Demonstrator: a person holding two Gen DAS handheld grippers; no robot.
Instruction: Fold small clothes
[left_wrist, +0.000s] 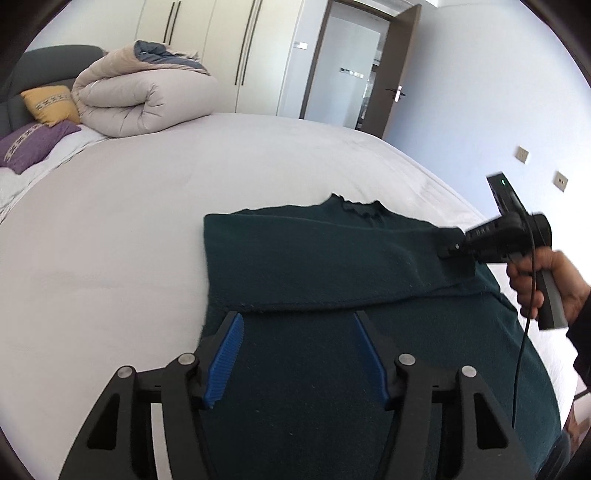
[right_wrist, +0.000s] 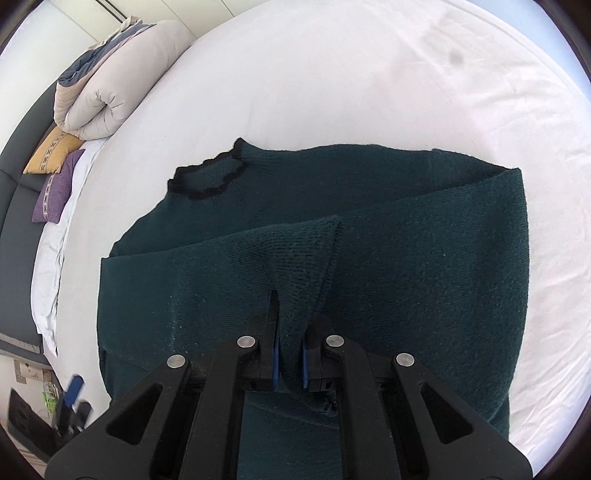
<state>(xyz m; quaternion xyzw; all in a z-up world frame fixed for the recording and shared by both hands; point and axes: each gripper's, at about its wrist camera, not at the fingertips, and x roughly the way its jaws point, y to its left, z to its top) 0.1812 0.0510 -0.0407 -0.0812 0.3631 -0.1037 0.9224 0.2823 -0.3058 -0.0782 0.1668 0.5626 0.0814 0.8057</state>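
Observation:
A dark green knitted sweater (left_wrist: 314, 258) with a black frilled collar (right_wrist: 207, 181) lies on the white bed (left_wrist: 129, 221). One sleeve (right_wrist: 258, 254) is folded across the body. My left gripper (left_wrist: 297, 321) is open, its blue pads just above the sweater's lower body, holding nothing. My right gripper (right_wrist: 291, 325) is shut on the sleeve's cuff end, cloth pinched between the blue pads. In the left wrist view the right gripper (left_wrist: 448, 245) shows at the sweater's right side, held by a hand (left_wrist: 546, 284).
A rolled beige duvet (left_wrist: 144, 99) and yellow (left_wrist: 51, 103) and purple (left_wrist: 33, 144) pillows lie at the bed's head. Wardrobes (left_wrist: 229, 48) and an open door (left_wrist: 399, 70) stand beyond. The bed edge (left_wrist: 443, 192) runs close behind the collar.

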